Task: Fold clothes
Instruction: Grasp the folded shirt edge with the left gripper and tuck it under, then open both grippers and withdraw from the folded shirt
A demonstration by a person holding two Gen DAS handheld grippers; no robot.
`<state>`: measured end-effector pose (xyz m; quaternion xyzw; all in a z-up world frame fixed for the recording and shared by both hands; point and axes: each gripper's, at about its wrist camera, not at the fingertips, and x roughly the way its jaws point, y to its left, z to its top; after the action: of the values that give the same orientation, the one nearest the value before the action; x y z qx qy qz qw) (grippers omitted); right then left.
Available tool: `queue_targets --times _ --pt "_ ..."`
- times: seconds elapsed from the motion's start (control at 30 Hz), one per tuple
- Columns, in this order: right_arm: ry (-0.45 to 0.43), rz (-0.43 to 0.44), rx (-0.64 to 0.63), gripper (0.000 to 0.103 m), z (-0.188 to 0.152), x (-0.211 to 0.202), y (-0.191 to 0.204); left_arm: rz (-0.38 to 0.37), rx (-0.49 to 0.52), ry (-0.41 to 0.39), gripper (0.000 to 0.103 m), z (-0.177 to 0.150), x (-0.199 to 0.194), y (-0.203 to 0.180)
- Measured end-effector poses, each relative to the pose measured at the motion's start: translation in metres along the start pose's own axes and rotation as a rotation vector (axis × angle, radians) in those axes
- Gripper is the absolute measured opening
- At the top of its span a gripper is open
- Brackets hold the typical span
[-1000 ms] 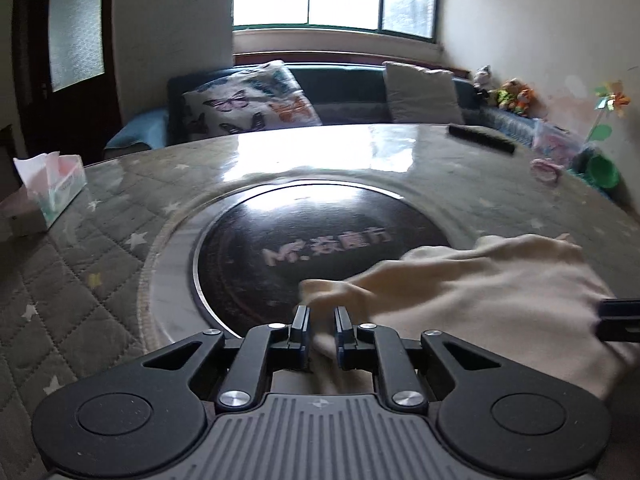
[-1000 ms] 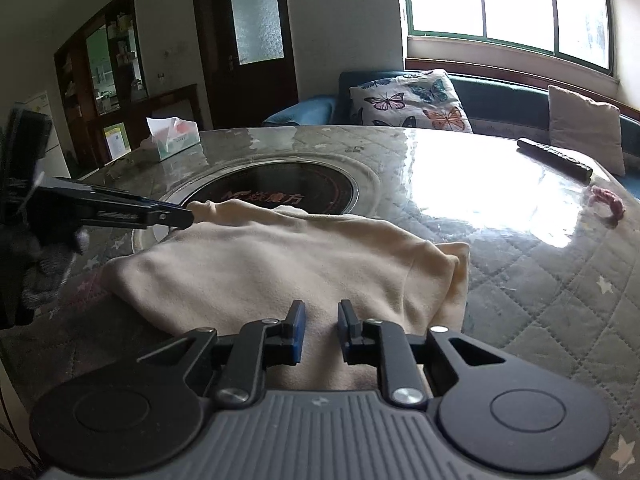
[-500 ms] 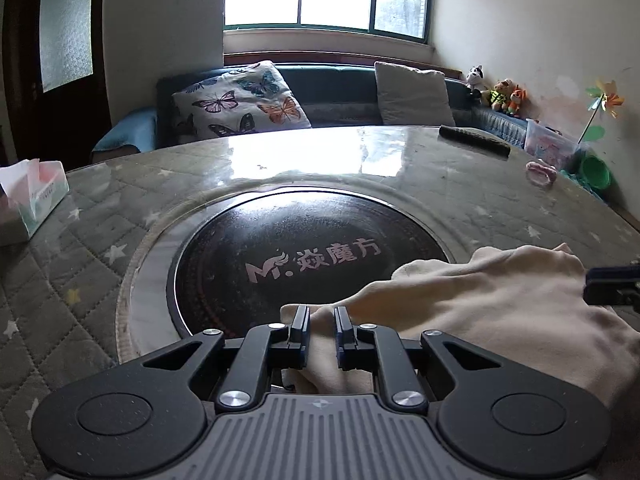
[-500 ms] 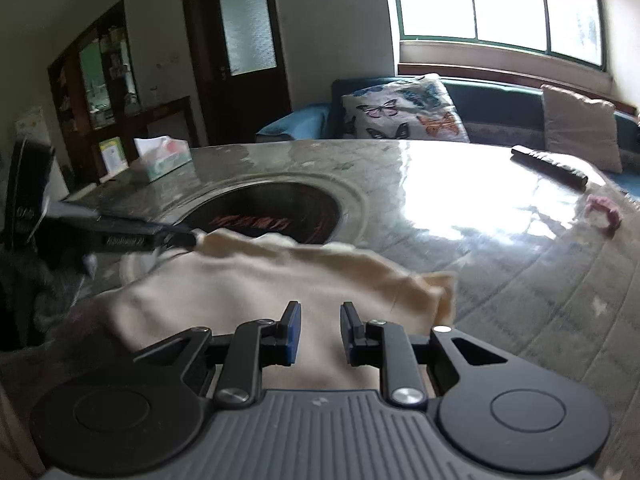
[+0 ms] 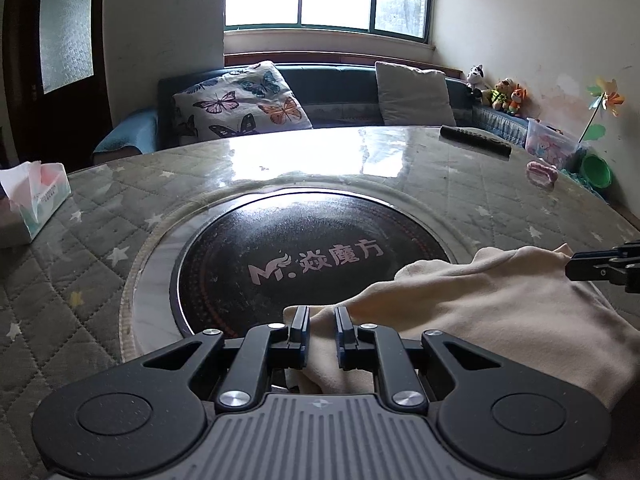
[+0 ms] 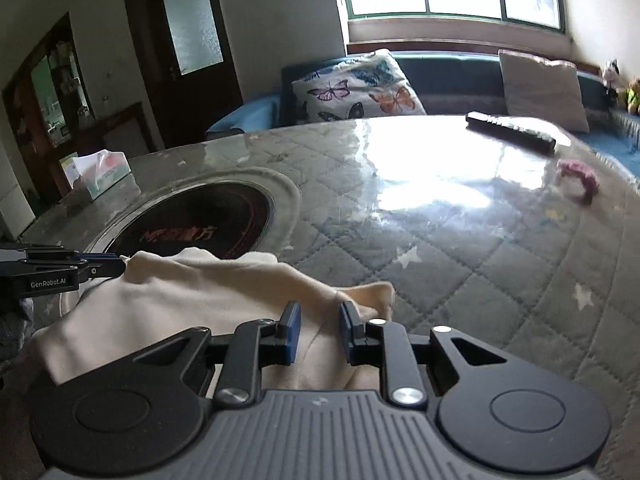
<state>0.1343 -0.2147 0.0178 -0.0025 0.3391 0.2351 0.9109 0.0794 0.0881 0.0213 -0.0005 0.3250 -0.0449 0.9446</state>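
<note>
Flanking cream garment [image 5: 500,320]: tissue box [image 5: 34,196], remote [image 6: 512,131].

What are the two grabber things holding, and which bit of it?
Each hand-held gripper, left and right, pinches the cream garment. Each grips one end of its far edge, near a corner.

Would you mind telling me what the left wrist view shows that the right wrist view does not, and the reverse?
Only the left wrist view shows the pinwheel, the green bowl and the full logo on the dark round plate. Only the right wrist view shows the cabinet by the door, and the left tool from the side, pinching the cream garment's far corner. Both show the garment, the tissue box, remote, pink item, butterfly pillow and quilted table; cloth runs between the right tool's fingers too.
</note>
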Motion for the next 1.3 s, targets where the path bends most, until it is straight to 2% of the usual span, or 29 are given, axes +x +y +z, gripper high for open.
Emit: queue_targets --times 0.07,0.1,0.13,0.37,0.43,0.53,0.8,1.0,1.13,1.2,1.27,1.3 --pt "-0.014 -0.001 -0.033 0.024 0.001 -0.007 0.007 0.01 -0.008 -0.003 0.028 -0.001 -0.006 0.001" --pt "-0.02 -0.002 -0.051 0.027 0.001 -0.011 0.012 0.019 -0.013 -0.005 0.04 -0.001 -0.009 0.002" --pt "-0.024 0.005 -0.064 0.027 0.001 -0.014 0.015 0.028 -0.014 -0.011 0.047 -0.002 -0.013 0.002" --pt "-0.06 0.062 -0.226 0.043 -0.014 -0.035 0.063 0.056 -0.032 -0.041 0.062 -0.015 -0.047 0.005" --pt "-0.05 0.08 -0.236 0.046 -0.02 -0.037 0.07 0.055 -0.026 -0.047 0.073 -0.021 -0.055 0.002" --pt "-0.049 0.057 -0.27 0.046 -0.03 -0.037 0.079 0.044 -0.002 -0.049 0.074 -0.03 -0.062 -0.007" --pt "-0.021 -0.019 -0.267 0.047 -0.053 -0.05 0.072 0.095 0.053 -0.026 0.074 -0.049 -0.059 -0.015" --pt "-0.06 -0.044 -0.183 0.047 -0.051 -0.067 0.053 0.099 0.047 -0.048 0.075 -0.047 -0.066 -0.015" --pt "-0.02 -0.11 -0.15 0.047 -0.059 -0.06 0.041 0.11 0.04 -0.029 0.078 -0.051 -0.064 -0.014" --pt "-0.006 -0.108 -0.141 0.047 -0.064 -0.061 0.036 0.112 0.033 -0.031 0.081 -0.052 -0.066 -0.013" --pt "-0.022 -0.107 -0.126 0.049 -0.065 -0.067 0.031 0.114 0.028 -0.038 0.092 -0.051 -0.069 -0.013" --pt "-0.035 -0.109 -0.118 0.051 -0.064 -0.071 0.03 0.112 0.025 -0.043 0.094 -0.05 -0.071 -0.013"
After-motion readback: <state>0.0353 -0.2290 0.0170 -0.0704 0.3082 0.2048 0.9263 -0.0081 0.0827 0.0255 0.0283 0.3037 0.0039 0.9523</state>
